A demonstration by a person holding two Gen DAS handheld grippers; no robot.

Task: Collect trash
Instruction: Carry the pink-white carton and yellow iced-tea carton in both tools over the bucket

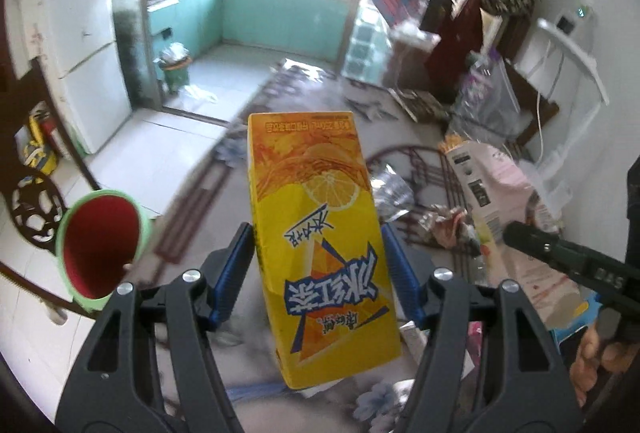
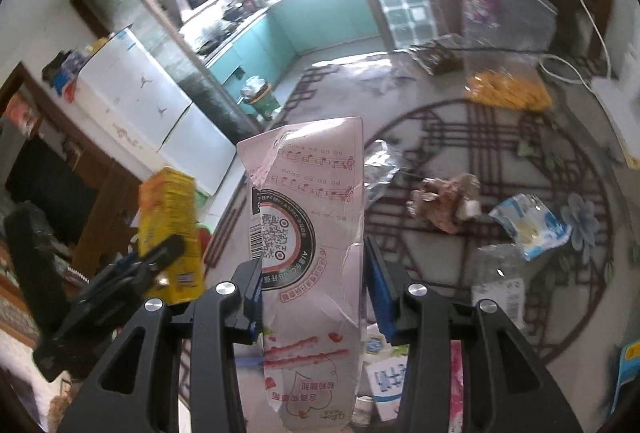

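Holding up a yellow drink carton (image 1: 320, 233), the left tool (image 1: 318, 265) is squeezing its sides, jaws partly open | right tool (image 2: 312, 273) is pinching a pink snack packet (image 2: 308, 253), jaws narrower | both are lifted above the littered rug (image 2: 500, 137)

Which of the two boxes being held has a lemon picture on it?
The yellow carton in the left gripper; the pink box shows music notes instead.
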